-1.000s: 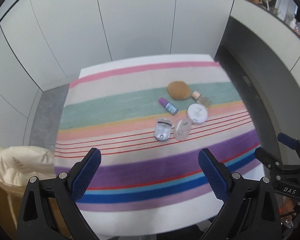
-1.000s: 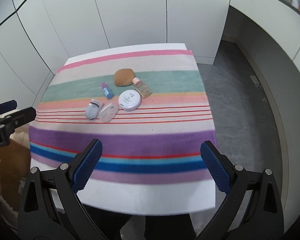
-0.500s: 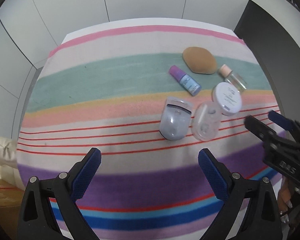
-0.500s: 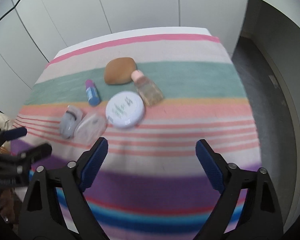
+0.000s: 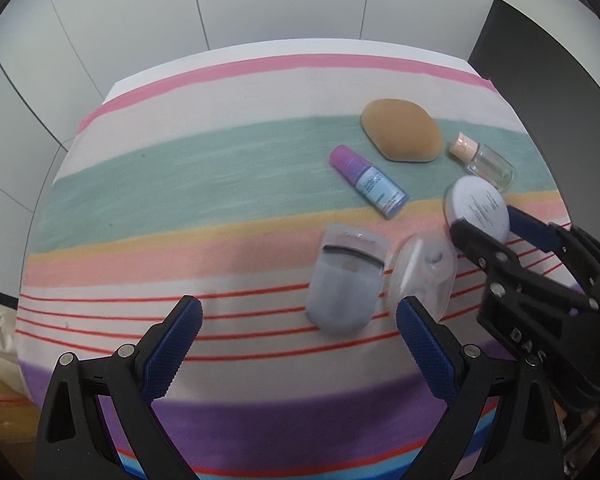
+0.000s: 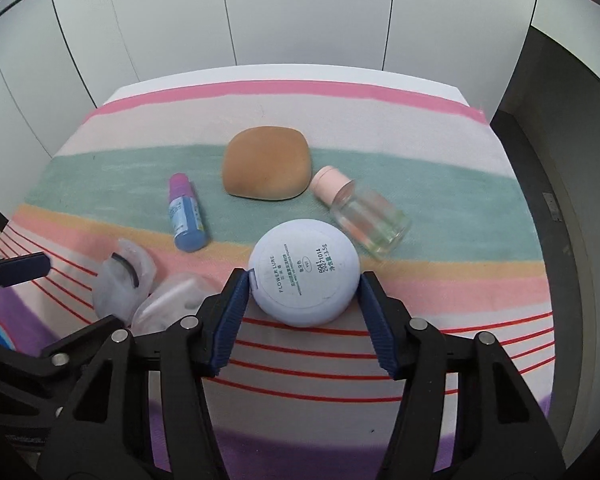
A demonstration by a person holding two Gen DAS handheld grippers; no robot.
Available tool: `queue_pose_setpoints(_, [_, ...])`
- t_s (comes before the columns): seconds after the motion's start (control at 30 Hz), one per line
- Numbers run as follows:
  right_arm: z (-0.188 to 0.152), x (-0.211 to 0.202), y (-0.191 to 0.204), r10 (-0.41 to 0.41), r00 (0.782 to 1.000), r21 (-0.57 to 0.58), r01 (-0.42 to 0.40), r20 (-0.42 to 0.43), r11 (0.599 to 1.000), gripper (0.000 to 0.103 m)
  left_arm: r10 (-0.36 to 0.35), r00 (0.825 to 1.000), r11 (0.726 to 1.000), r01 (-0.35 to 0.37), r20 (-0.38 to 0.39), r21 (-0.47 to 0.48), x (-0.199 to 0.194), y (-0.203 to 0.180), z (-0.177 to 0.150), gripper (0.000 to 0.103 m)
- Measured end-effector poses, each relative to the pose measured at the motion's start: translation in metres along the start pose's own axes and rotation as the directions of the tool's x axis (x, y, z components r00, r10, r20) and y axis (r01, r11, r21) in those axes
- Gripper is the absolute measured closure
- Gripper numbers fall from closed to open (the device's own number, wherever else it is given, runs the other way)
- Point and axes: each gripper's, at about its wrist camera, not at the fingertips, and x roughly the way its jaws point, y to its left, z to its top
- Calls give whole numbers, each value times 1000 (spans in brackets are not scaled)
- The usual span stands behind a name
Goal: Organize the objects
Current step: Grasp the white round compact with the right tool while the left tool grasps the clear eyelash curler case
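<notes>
A: Gripping item one: round powder compact [image 6: 304,273], pale blue, printed underside up, lying on the striped cloth [image 6: 440,196] near the middle of the table. Right gripper [image 6: 303,286] brackets it, one blue pad at each side of the rim; left pad looks to be touching, right pad at or just off the edge. Advice: close evenly across the widest part, keep the pads low on the rim, lift straight so it does not skid into the clear lidded case [image 6: 168,304] just beside it.

B: Left gripper [image 5: 298,344]?

A: Spread wide, holding nothing, hovering over the red-lined stripes near the eyelash curler case [image 5: 346,278].

B: Neighbours?

A: Glass bottle with pink cap [image 6: 358,210] just behind the compact; tan makeup sponge [image 6: 266,168] and purple-capped blue bottle [image 6: 186,212] farther back.

B: Unclear entries?

A: Whether the compact is off the cloth yet: cannot tell. Its front edge sits behind the fingers. Bottle labels too blurred to read.
</notes>
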Motion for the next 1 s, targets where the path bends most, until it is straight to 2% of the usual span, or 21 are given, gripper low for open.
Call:
queue_pose_setpoints(0.13, [-7, -7, -12, -16, 1000, 22, 17, -14, 1000, 45, -12, 1000, 1000, 12, 24, 4, 5, -4, 8, 4])
queue_pose_setpoints(0.3, [-17, -16, -27, -20, 999, 57, 22, -38, 998, 45, -25, 1000, 998, 26, 19, -57, 6, 2, 13, 8])
queue_pose_setpoints(0.47, [-23, -20, -33, -21, 999, 58, 23, -44, 998, 45, -39, 999, 994, 39, 7, -102, 9, 17, 14, 8])
queue_pose_setpoints(0.53, [-25, -20, -34, -17, 999, 63, 19, -47, 998, 45, -38, 999, 997, 38, 4, -69, 10, 13, 11, 8])
queue_pose_setpoints(0.63, [-28, -21, -35, -11, 999, 66, 14, -52, 998, 45, 20, 1000, 1000, -20, 2, 12, 16, 0, 6, 8])
queue_pose_setpoints(0.7, [-30, -23, -35, -10, 999, 58, 13, -53, 998, 45, 9, 1000, 1000, -9, 16, 20, 18, -1, 4, 10])
queue_pose_setpoints(0.73, [-31, -23, -35, -9, 999, 56, 12, -53, 998, 45, 7, 1000, 1000, -7, 25, 17, 17, -1, 4, 17])
queue_pose_setpoints(0.77, [-32, -25, -35, -9, 999, 54, 12, -54, 998, 45, 4, 999, 1000, -5, 41, 20, 14, -1, 5, 32])
queue_pose_setpoints(0.8, [-34, -26, -35, -9, 999, 53, 12, -54, 999, 45, 0, 999, 1000, -2, 50, 26, 12, -2, 5, 41])
queue_pose_setpoints(0.83, [-34, -26, -35, -9, 998, 54, 12, -54, 998, 45, -5, 999, 999, 3, 54, 35, 10, -3, 7, 63])
queue_pose_setpoints(0.87, [-34, -26, -35, -8, 998, 55, 11, -55, 998, 45, -10, 999, 999, 8, 53, 47, 9, -5, 9, 66])
queue_pose_setpoints(1.0, [-36, -31, -31, -3, 998, 42, 5, -61, 999, 45, -10, 999, 996, 8, 31, 88, 9, -13, 13, 67])
